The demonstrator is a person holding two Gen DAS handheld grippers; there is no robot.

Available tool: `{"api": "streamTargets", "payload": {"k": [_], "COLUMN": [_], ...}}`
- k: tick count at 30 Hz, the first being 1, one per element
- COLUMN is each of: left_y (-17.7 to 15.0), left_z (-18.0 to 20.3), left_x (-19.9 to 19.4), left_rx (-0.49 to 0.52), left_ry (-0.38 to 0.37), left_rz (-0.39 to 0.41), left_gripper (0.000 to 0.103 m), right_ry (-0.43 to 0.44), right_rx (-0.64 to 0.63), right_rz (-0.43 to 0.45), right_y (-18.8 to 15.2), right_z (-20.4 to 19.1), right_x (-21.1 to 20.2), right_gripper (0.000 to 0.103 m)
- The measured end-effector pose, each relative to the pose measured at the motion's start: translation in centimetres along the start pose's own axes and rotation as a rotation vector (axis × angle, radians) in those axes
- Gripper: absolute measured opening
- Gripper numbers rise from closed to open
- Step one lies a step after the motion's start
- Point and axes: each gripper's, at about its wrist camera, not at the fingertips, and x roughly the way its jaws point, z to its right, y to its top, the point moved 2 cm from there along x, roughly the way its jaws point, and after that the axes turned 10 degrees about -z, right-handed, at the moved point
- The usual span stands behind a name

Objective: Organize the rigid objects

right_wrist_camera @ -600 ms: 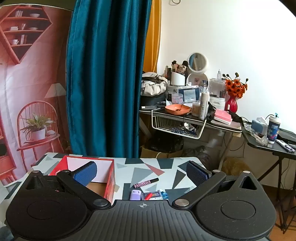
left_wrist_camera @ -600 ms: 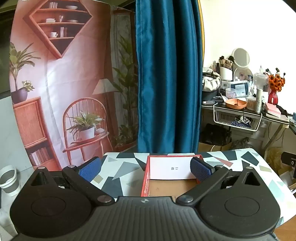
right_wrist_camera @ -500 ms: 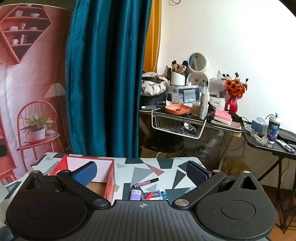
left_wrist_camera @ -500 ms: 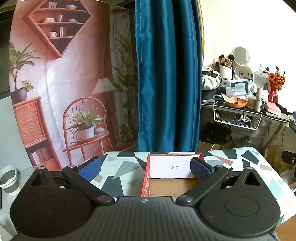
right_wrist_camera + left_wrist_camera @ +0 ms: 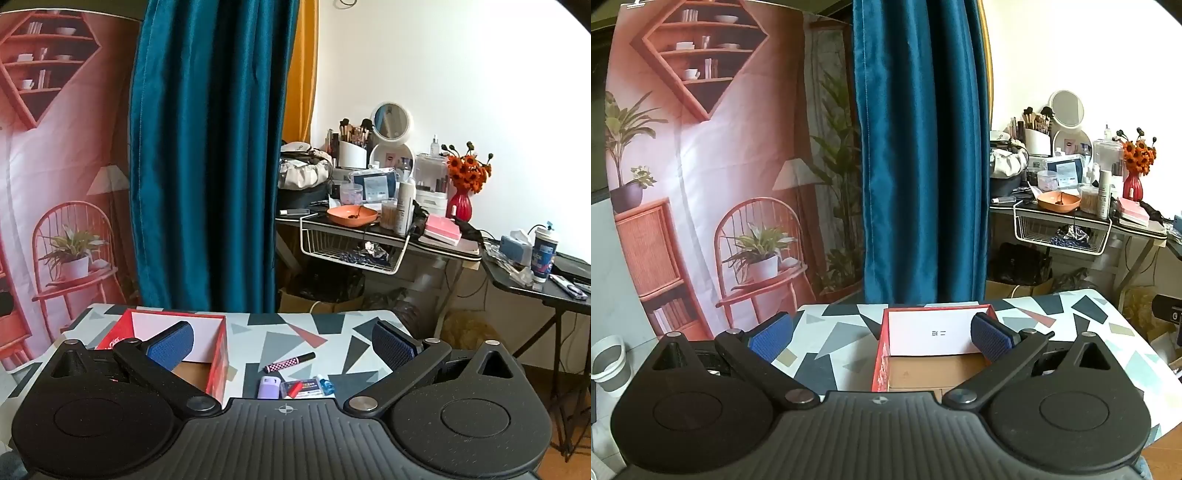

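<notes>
A red open box with a white inner wall and cardboard floor sits on the patterned table; it also shows in the right wrist view at the left. My left gripper is open and empty, held above the box's near edge. My right gripper is open and empty above a checkered pink pen, a lilac small case, a red-and-blue packet and a small blue item on the table right of the box.
A blue curtain and a printed backdrop hang behind the table. A cluttered dressing table with a wire basket stands at the back right, a black folding table farther right. A white bin stands on the floor at left.
</notes>
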Motion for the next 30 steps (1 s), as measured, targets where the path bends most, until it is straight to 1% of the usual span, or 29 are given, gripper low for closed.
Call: {"api": "streamTargets", "payload": {"k": [30], "left_y": [-0.07], "left_z": [-0.2], "left_x": [0.07], "left_rx": [0.0], "left_ry": [-0.017], "left_rz": [0.001], "left_gripper": [0.103], "right_ry": [0.003], "right_rx": [0.003], "right_rz": [0.003], "right_y": [-0.55], "right_z": [0.04], "right_x": [0.26], "right_gripper": [0.103]}}
